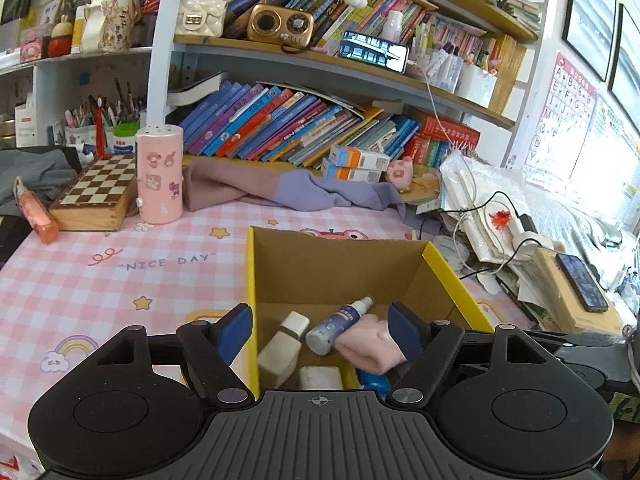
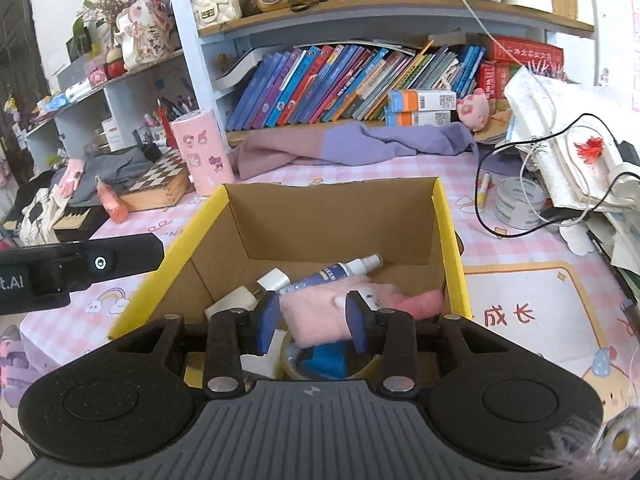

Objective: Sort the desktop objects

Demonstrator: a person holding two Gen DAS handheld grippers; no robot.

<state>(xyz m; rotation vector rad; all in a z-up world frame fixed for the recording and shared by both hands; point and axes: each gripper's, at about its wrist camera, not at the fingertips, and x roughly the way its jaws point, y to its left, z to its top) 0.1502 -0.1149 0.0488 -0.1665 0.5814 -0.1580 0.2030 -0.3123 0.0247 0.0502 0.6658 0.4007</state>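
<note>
Your right gripper (image 2: 312, 322) loosely straddles the pink glove (image 2: 320, 312) inside the yellow cardboard box (image 2: 448, 240) (released, seemingly); your left gripper (image 1: 320, 334) gapes empty above that box.

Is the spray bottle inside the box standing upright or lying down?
Lying down. The spray bottle rests on its side in the box, its white nozzle toward the back wall, partly under a pink fuzzy item.

Daylight floods in from the window (image 1: 624, 152) on the right, bleaching that side to white glare while the far left shelves sit dimmer. Both fisheye views bow the bookshelves (image 2: 400, 16) strongly toward the corners. The pink glove (image 2: 328, 312) in the box looks soft and smeared; shadows on the tabletop (image 1: 100, 280) are faint.
</note>
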